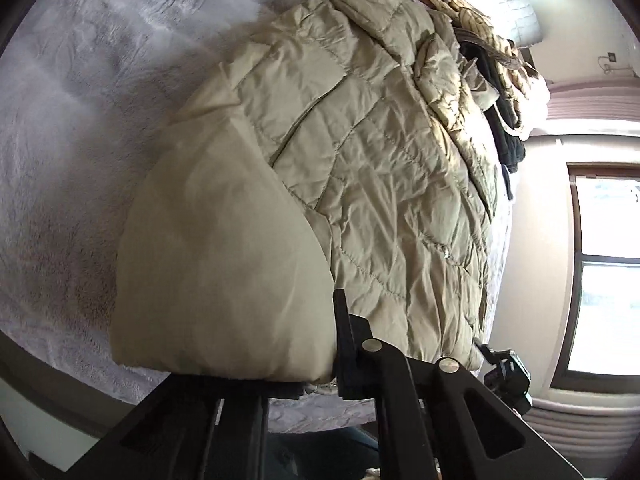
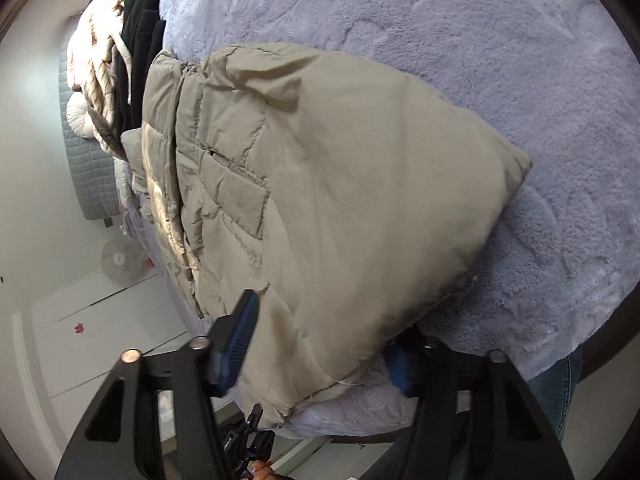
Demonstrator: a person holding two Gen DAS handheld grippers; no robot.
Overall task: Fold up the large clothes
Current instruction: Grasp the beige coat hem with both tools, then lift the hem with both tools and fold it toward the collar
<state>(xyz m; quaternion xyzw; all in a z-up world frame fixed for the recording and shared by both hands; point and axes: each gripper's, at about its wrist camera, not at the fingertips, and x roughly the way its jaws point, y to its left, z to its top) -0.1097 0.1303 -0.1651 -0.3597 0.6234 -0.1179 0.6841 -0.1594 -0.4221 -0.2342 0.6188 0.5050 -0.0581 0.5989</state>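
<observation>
A beige quilted puffer jacket (image 1: 340, 152) lies on a lavender fleece bedspread (image 1: 80, 120), its near hem lifted and bulging toward the cameras. My left gripper (image 1: 316, 364) is at the hem; one black finger (image 1: 344, 344) shows and the other is hidden behind the fabric, so it looks closed on the hem. In the right wrist view the jacket (image 2: 340, 184) fills the middle. My right gripper (image 2: 316, 352) has the hem between its blue pads (image 2: 236, 340), with fabric filling the gap. The other gripper shows low in each view.
A pile of other clothes, black and striped cream (image 1: 492, 60), lies beyond the jacket at the bed's far end, also in the right wrist view (image 2: 132, 40). A window (image 1: 604, 272) and wall are right of the bed. White floor and a fan (image 2: 120, 260) are left.
</observation>
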